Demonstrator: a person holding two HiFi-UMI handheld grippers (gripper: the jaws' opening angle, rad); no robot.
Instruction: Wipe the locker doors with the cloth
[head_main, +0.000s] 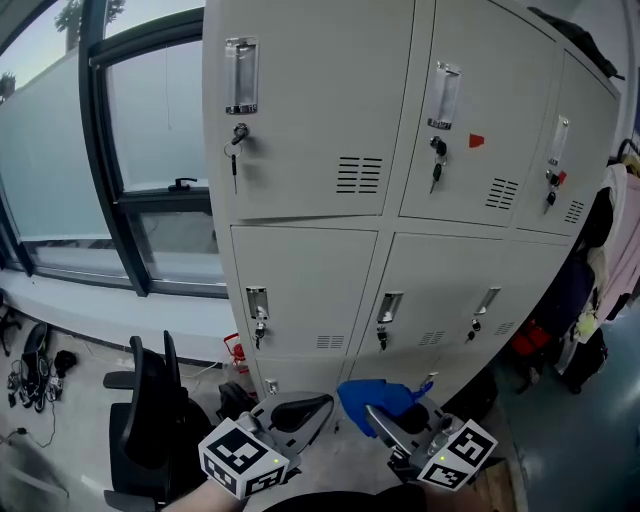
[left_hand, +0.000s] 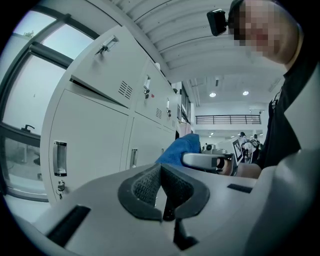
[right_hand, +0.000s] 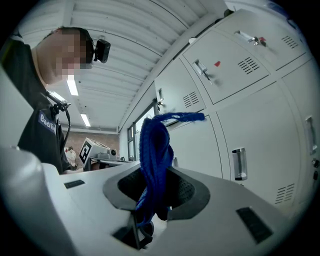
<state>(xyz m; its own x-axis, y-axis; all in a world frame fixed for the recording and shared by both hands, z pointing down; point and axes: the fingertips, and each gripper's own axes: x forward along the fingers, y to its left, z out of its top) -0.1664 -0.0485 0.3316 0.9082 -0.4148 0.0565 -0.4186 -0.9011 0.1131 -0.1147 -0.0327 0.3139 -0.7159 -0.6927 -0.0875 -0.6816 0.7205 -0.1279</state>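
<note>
Right gripper (head_main: 392, 425) clamped on the blue cloth (head_main: 372, 396), low at 5 o'clock, cloth not yet touching the locker doors (head_main: 300, 120).
Left gripper (head_main: 298, 412) at 6 o'clock has its jaws together with nothing between them. Judged step: approach, wiping not begun. The next move likely calls for raising the cloth toward 12 o'clock and pressing it flat on a door face. Edges: handles (head_main: 241, 75), hanging keys (head_main: 234, 165) and vent slots (head_main: 359, 175) could snag the bunched cloth. Room: office chair (head_main: 150, 410) near at 8 o'clock, hung clothes (head_main: 615, 240) at 3 o'clock crowd the right column — middle doors look freely reachable.
</note>
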